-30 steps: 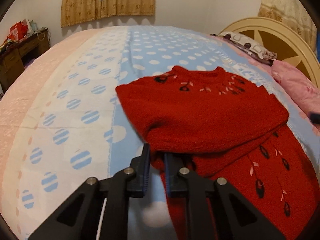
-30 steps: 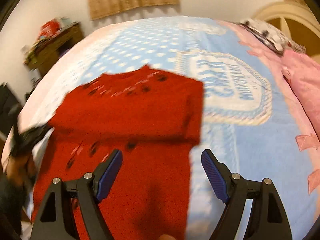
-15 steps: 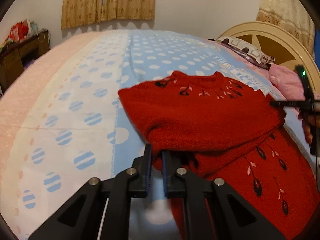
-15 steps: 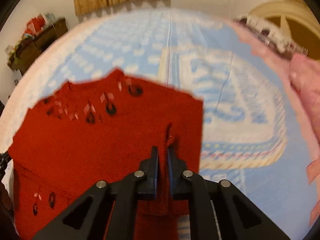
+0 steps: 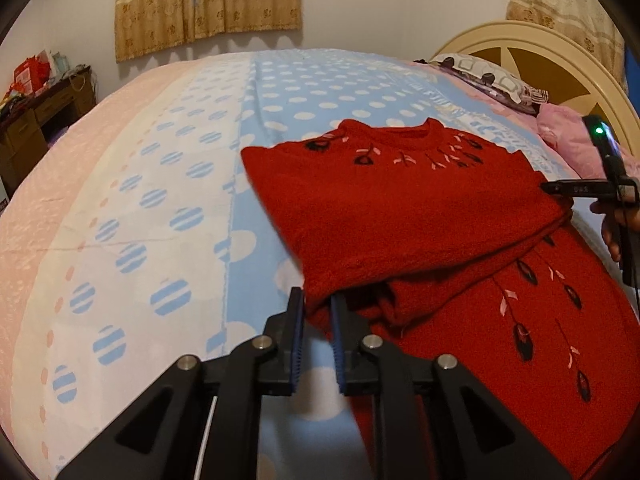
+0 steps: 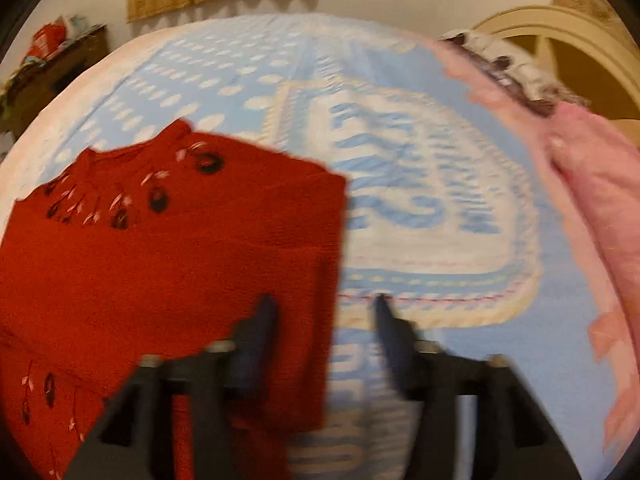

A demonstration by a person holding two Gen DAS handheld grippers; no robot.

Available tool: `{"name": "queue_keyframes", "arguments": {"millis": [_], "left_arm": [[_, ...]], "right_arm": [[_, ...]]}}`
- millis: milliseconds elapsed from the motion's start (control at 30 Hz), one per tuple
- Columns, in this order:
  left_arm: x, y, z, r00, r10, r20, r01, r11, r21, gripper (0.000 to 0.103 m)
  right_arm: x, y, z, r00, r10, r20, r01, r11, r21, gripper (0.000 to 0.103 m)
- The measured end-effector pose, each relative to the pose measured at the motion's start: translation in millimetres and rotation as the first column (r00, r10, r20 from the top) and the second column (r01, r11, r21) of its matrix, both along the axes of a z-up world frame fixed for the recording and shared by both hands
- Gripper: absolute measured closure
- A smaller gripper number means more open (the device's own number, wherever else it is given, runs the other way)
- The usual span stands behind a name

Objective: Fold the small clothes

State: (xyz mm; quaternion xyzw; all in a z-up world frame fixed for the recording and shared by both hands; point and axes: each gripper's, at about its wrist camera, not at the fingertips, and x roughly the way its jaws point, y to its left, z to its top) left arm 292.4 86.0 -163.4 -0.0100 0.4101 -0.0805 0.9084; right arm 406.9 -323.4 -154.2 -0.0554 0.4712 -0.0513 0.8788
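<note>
Blue-and-white dotted bedspread [image 5: 168,184] covers the wide bed, with a cream headboard [image 5: 532,60] and pink bedding [image 5: 560,140] at the far right. On it, right of centre in the left wrist view, lies the red sweater [image 5: 400,208], its upper part already folded down over the lower body with the collar at the far side.

A second ago the right gripper [image 6: 324,344] hovered spread above the sweater. Half a second ago it had clamped onto the right edge of the folded layer. Now its jaws are opening again and the sweater's edge lies between them, no longer pinched. That side looks released where it was laid.

At the near left corner of the fold, the left gripper [image 5: 316,332] still has cloth between its nearly closed pads, though they too are easing apart. My reading is that this fold is finished and the next one can start once both corners are free.
</note>
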Motion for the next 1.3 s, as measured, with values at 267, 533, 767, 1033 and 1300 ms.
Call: {"name": "queue_keyframes", "arguments": {"millis": [267,533,767,1033,1300], "left_arm": [[-14.9,-9.3,21.9,0.999,0.001,0.05,-0.002,1.0,0.011,0.063],[10.5,-44.9,8.0,1.0,-0.028,0.011,0.026,0.99,0.141,0.045],[22.7,-16.8,-10.9,0.995,0.085,-0.055,-0.079,0.992,0.099,0.021],[10.3,-1.6,-7.5,0.99,0.127,-0.055,-0.126,0.992,0.013,0.015],[-1.0,0.7,-3.7,0.99,0.136,-0.049,-0.134,0.99,0.036,0.013]], "right_arm": [[-40.0,46.8,25.3,0.983,0.181,0.039,-0.185,0.969,0.162,0.043],[-50.6,102.4,-3.4,0.951,0.311,0.009,-0.311,0.95,0.044,0.043],[-27.4,52.2,-19.5,0.978,0.209,-0.024,-0.204,0.97,0.129,0.043],[-44.4,36.1,-2.6,0.976,0.209,0.054,-0.215,0.963,0.161,0.041],[-48.5,33.2,-4.5,0.983,0.18,0.041,-0.185,0.968,0.17,0.038]]}}
